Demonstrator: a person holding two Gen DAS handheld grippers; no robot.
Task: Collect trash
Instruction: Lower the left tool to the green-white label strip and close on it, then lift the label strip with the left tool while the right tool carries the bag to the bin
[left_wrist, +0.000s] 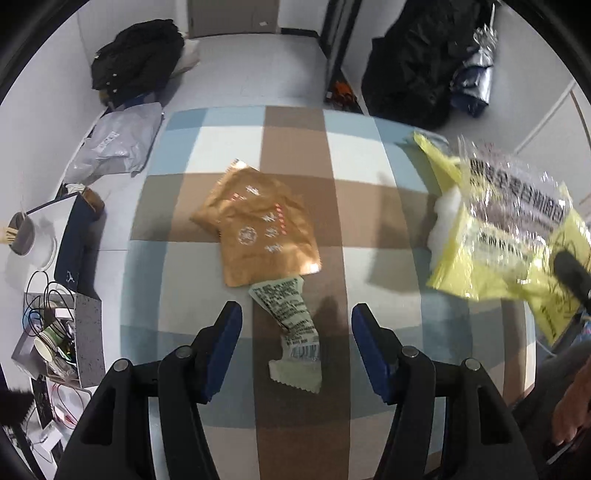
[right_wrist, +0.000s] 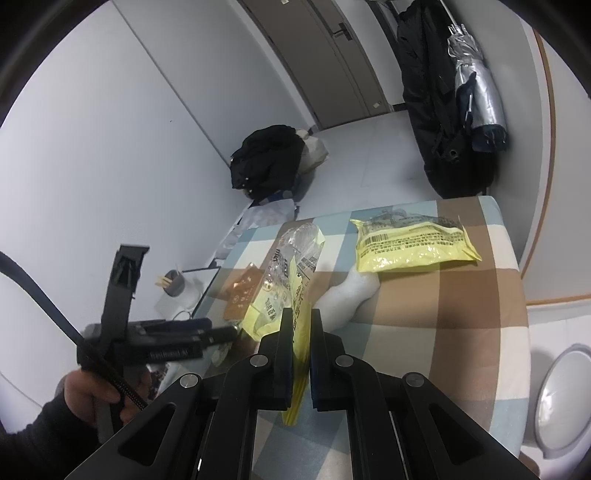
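Pale green wrapper: crumpled, printed black text, zigzag-cut end, lying flat on the checked cloth just below the brown pouch and touching its lower edge.
Brown pouch: kraft-coloured, white and red print, creased, flat on the cloth near its middle.
Yellow-and-clear plastic bag: crinkled, black print, lifted off the cloth, pinched at its yellow edge.
Yellow packet: barcode and text side up, flat near the cloth's far corner.
White wad: soft and lumpy, material unclear, touching that packet's near edge.
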